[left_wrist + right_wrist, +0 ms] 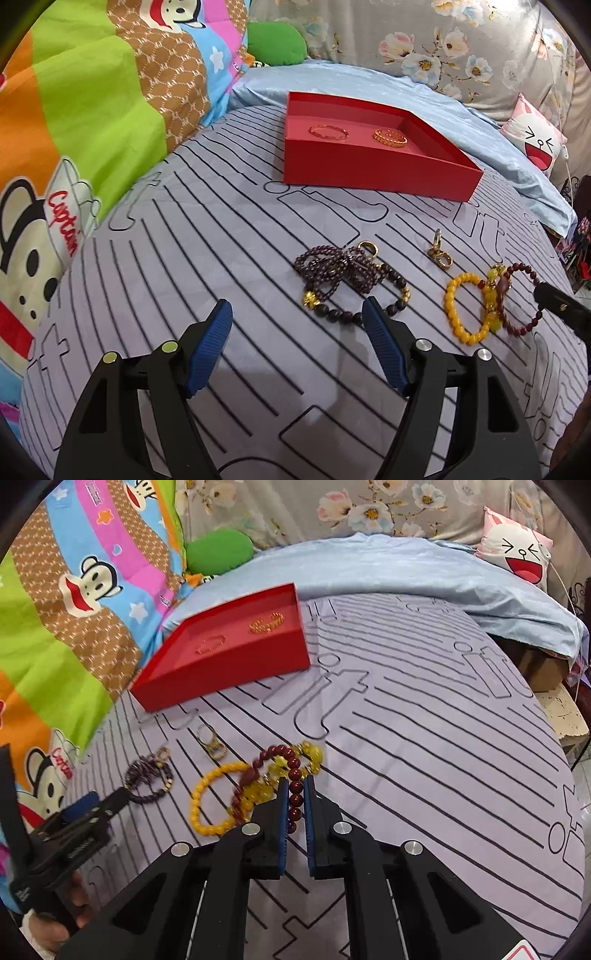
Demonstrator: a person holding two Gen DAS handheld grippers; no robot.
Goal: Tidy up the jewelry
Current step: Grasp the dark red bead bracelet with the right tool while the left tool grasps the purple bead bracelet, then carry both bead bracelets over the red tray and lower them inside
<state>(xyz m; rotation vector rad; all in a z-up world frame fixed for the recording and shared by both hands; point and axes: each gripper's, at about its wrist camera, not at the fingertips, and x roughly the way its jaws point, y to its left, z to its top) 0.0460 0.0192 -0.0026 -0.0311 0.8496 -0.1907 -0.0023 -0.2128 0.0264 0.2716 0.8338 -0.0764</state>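
Pinching the dark red bead bracelet [291,775] between its blue pads, the right gripper [295,794] has its jaws drawn narrow around a few beads; only the right wrist view shows this grip. From the left wrist view just the black tip of that gripper enters at the right edge, touching the same bracelet [524,295], and the closure cannot be read there. The left gripper [297,314] hovers over the striped bedspread [221,240] with jaws spread wide and nothing between them, a fact clear only in its own view; the right wrist view catches it blurred at the lower left edge. Tangled with the red bracelet lies a yellow bead bracelet [212,801], and further left a heap of dark purple bead strands [343,273], which looks small and smeared in the right wrist view. A cluster of gold rings [439,254] sits between the beads and the red box [369,170] near the bedspread's far edge. Two gold bangles [328,132] rest on the box floor, sharp in the left view, faint in the right. How many rings there are cannot be made out
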